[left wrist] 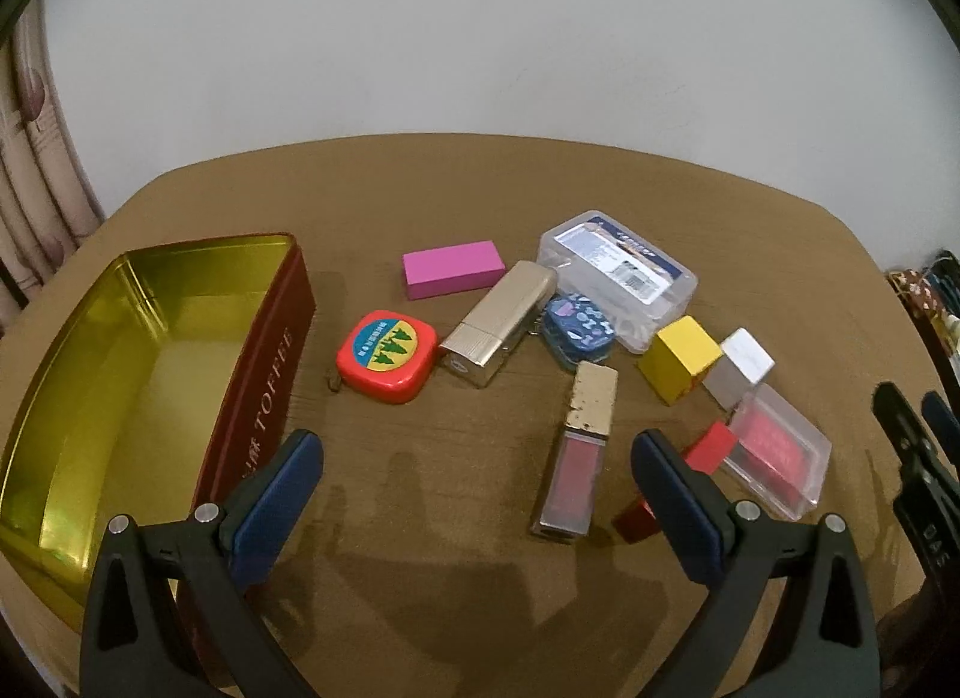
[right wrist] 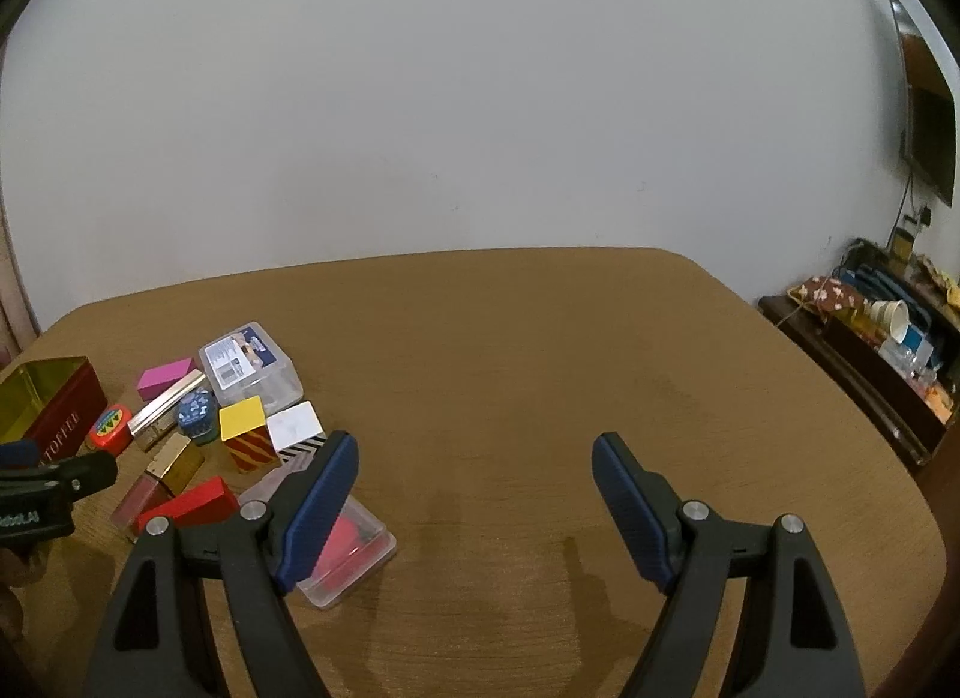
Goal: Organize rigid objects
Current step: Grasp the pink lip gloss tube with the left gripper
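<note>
Blocks: one pink block (left wrist: 451,268), one red block (left wrist: 678,482), two clear boxes.

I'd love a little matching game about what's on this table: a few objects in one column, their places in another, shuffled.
Things:
1. red square tape measure
2. pink rectangular block
3. yellow cube block
4. lip gloss tube with gold cap

Places:
A. touching the white cube block
B. nearest the left gripper, between its open jaws
C. closest to the gold-lined toffee tin
D. farthest back, left of the clear plastic box

Pairs: 1-C, 2-D, 3-A, 4-B
</note>
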Tool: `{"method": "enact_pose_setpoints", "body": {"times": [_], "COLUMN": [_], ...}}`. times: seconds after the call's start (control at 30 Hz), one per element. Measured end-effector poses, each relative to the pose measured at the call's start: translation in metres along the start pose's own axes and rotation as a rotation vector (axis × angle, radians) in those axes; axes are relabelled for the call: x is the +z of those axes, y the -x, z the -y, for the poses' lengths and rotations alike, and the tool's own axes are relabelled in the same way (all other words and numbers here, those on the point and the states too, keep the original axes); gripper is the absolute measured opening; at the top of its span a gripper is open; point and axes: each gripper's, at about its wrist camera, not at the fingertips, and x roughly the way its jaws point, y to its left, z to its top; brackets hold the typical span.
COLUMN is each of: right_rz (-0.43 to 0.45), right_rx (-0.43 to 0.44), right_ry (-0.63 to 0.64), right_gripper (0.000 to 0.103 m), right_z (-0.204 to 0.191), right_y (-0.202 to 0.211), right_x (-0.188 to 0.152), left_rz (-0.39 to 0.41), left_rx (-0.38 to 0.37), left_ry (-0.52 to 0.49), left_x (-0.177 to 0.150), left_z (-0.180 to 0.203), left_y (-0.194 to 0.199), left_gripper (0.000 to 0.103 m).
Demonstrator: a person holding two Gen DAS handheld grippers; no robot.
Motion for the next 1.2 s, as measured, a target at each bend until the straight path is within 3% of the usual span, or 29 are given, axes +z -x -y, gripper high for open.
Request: {"method": "enact_pose_setpoints", "body": {"times": [0.37,0.5,0.8,0.9,0.97,1.07,1.13,1.2], "right_rz": [0.003,-0.001,-0.002,-0.004,-0.007,-0.010,-0.013,-0.014], "right_rx": [0.017,0.026,0.042,0.045,0.050,0.057,0.061,0.062], "right_ry": [-0.001,-0.004,-0.017,-0.018,-0.023,-0.032,-0.037,-0.039], "right_gripper": [0.083,0.083,0.083,0.083,0.083,0.083,0.083,0.083], "right_z": [0.000,0.000,0.004,0.005,0.006,0.008,0.009,0.009], "right_y": [0.000,-0.001,-0.001,-0.002,-0.002,-0.003,-0.004,-0.005], "right_x": [-0.001,-0.001,-0.002,-0.003,-0.003,-0.003,-0.003,-0.003], "left_rz": [-0.047,-0.099,-0.165,-0.204,-0.248,-0.270,-0.280,-0.278], "left_rx": [0.023,-0.008,0.014,0.030,0.012,-0.030,-0.040,-0.057], "left_ry": [-0.024,-0.036,-0.111,-0.144,-0.152,-0.124,-0.123,-0.128], "left_x": [0.012,0.022,0.032,0.031,0.030,0.031,0.033,0.035], "left_z": [0.002,0.008,0.019,0.024,0.026,0.024,0.024,0.019], "left_y": [-0.008,-0.015,-0.026,-0.033,-0.043,-0.045,-0.044,-0.041], "left_gripper": [0.101,0.101,0.100,0.090,0.062,0.048,0.046,0.031]}}
